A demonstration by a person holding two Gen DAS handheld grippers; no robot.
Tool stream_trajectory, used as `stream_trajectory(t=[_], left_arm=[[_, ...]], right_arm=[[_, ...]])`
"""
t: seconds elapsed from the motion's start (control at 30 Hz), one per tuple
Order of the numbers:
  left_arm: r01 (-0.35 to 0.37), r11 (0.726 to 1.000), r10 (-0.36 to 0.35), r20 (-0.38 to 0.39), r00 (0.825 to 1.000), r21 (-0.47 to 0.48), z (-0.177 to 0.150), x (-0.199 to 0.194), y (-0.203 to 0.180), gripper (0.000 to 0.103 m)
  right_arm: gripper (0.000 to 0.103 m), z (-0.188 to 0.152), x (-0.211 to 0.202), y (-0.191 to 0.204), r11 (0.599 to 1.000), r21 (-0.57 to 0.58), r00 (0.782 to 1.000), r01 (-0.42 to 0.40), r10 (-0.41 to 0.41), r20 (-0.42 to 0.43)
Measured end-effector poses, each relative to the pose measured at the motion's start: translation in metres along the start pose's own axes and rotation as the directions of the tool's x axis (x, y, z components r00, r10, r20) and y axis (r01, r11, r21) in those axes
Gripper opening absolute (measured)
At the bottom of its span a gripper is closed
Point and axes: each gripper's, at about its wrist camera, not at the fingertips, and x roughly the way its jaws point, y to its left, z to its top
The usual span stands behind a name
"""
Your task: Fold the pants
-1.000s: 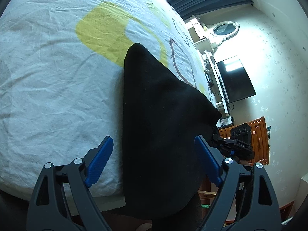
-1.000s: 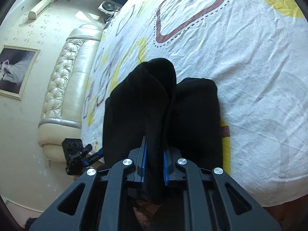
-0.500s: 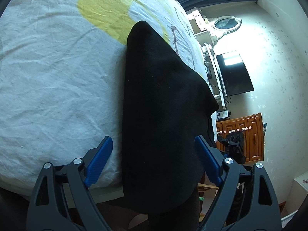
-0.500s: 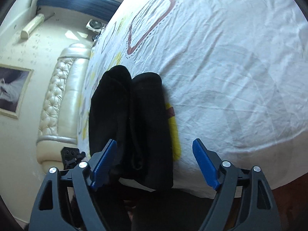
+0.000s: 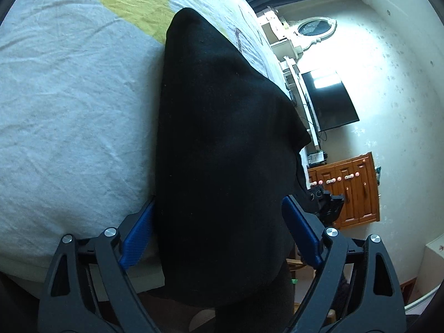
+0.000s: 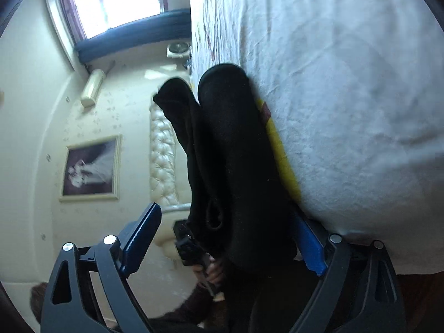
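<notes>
Pants: we see the black pants (image 5: pixel 222 149) folded into a thick bundle at the near edge of the bed, one end hanging over the side; in the right wrist view (image 6: pixel 236 166) they show as two stacked rolls of cloth.
Bed sheet: we see a white sheet (image 5: pixel 69 111) with yellow patches under the bundle.
Left gripper: our left gripper (image 5: pixel 219 230) is spread wide, released, with the bundle between its blue pads (image 5: pixel 138 233); the left pad sits against the cloth edge, and we cannot tell whether the right one touches.
Right gripper: our right gripper (image 6: pixel 227 238) is also wide open, holding nothing; its right pad (image 6: pixel 310 244) lies between bundle and sheet, while its left pad stands apart from the cloth.
Room: we see a television (image 5: pixel 327 100), a wooden cabinet (image 5: pixel 352 191) and a framed picture (image 6: pixel 88 166).
</notes>
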Motion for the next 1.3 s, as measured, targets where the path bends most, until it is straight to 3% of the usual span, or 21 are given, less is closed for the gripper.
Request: stream_trajectory(t=[0.03, 0.07, 0.17, 0.3, 0.37, 0.47, 0.5, 0.53, 0.57, 0.6, 0.67, 0.87, 1.3], left_arm=[[-0.017, 1.0, 0.017, 0.003, 1.0, 0.02, -0.001, 0.001, -0.003, 0.088], [-0.031, 0.999, 0.031, 0.006, 1.0, 0.035, -0.002, 0.001, -0.004, 0.088], [-0.038, 0.998, 0.037, 0.014, 0.999, 0.045, -0.001, 0.001, -0.004, 0.088], [-0.018, 1.0, 0.017, 0.01, 1.0, 0.02, 0.002, 0.0, 0.002, 0.088], [-0.019, 1.0, 0.019, 0.008, 1.0, 0.018, 0.003, 0.0, 0.003, 0.088], [-0.027, 0.999, 0.027, 0.012, 1.0, 0.021, 0.0, -0.001, 0.003, 0.088], [-0.034, 0.999, 0.034, 0.012, 0.999, 0.026, -0.001, 0.0, 0.002, 0.087], [-0.055, 0.998, 0.054, 0.011, 0.998, 0.036, -0.002, 0.001, -0.002, 0.085], [-0.085, 0.995, 0.084, 0.011, 0.996, 0.048, -0.003, 0.002, -0.005, 0.077], [-0.107, 0.992, 0.107, 0.009, 0.994, 0.065, -0.003, 0.002, -0.007, 0.072], [-0.129, 0.988, 0.129, 0.007, 0.992, 0.084, -0.003, 0.002, -0.008, 0.064], [-0.146, 0.985, 0.146, 0.01, 0.989, 0.092, -0.001, 0.0, -0.013, 0.044], [-0.165, 0.981, 0.165, 0.005, 0.986, 0.1, -0.002, 0.003, -0.015, 0.043]], right_arm=[[0.089, -0.002, -0.002, -0.009, 0.997, 0.066, 0.999, -0.04, 0.039, 0.018], [0.089, -0.003, -0.001, -0.007, 0.999, 0.042, 0.999, -0.033, 0.032, 0.027], [0.092, -0.012, 0.013, 0.017, 0.977, -0.184, 0.994, 0.109, -0.109, 0.011], [0.094, -0.019, 0.025, 0.037, 0.924, -0.309, 0.973, 0.226, -0.226, 0.036], [0.095, -0.016, 0.022, 0.036, 0.926, -0.298, 0.972, 0.231, -0.234, 0.025], [0.094, -0.01, 0.025, 0.027, 0.965, -0.196, 0.983, 0.176, -0.181, -0.01], [0.086, -0.009, 0.026, 0.027, 0.965, -0.187, 0.982, 0.182, -0.188, -0.014], [0.075, -0.008, 0.026, 0.029, 0.952, -0.194, 0.97, 0.238, -0.244, -0.007], [0.054, -0.01, 0.028, 0.033, 0.922, -0.217, 0.944, 0.322, -0.329, 0.002], [0.048, -0.011, 0.028, 0.035, 0.907, -0.232, 0.932, 0.352, -0.361, 0.002], [0.041, -0.013, 0.027, 0.037, 0.909, -0.224, 0.932, 0.352, -0.362, -0.001], [0.035, -0.02, 0.032, 0.056, 0.877, -0.279, 0.915, 0.392, -0.402, 0.024], [0.034, -0.018, 0.024, 0.046, 0.875, -0.273, 0.912, 0.4, -0.409, 0.025]])
